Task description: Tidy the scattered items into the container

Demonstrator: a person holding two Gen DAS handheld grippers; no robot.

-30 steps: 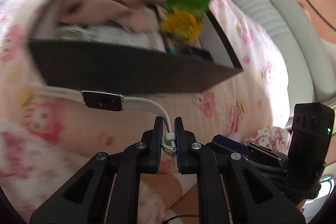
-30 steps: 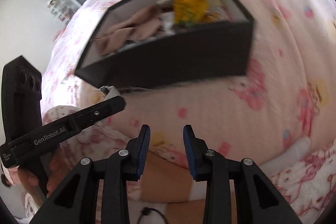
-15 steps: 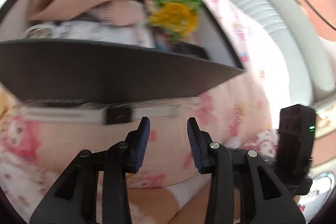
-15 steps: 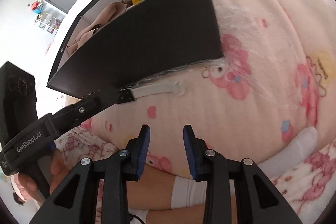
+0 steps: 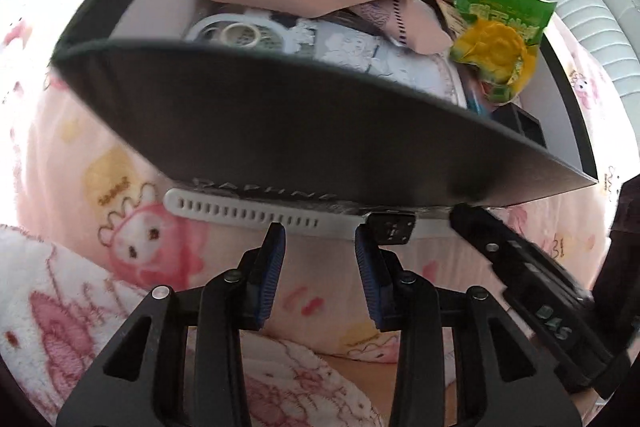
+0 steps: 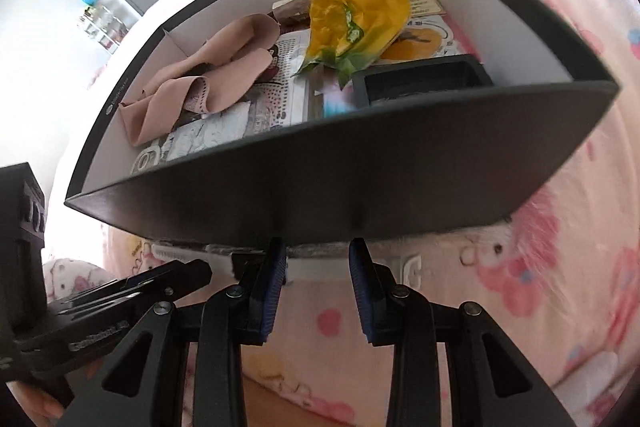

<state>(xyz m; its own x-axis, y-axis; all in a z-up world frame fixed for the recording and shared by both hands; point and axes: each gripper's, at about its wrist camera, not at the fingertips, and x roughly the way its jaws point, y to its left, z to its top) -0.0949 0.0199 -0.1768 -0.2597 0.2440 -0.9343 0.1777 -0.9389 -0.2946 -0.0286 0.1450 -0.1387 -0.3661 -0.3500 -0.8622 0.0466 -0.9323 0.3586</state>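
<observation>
watch [image 5: 280,219] by box [image 5: 280,131], L tongs [image 5: 320,251] apart

The box [image 5: 304,131] looks like stiff cardboard, matt dark grey outside and plain white inside. Under it lies a fleece blanket [image 5: 132,239], soft and fuzzy, with a printed pink pattern. The watch [image 5: 280,217] has a smooth white strap that looks like rubber, with small holes, and a glossy dark case. In the box, the beige cloth [image 6: 208,79] is thin and smooth, and the snack bag [image 6: 356,19] is shiny crinkled plastic.
</observation>
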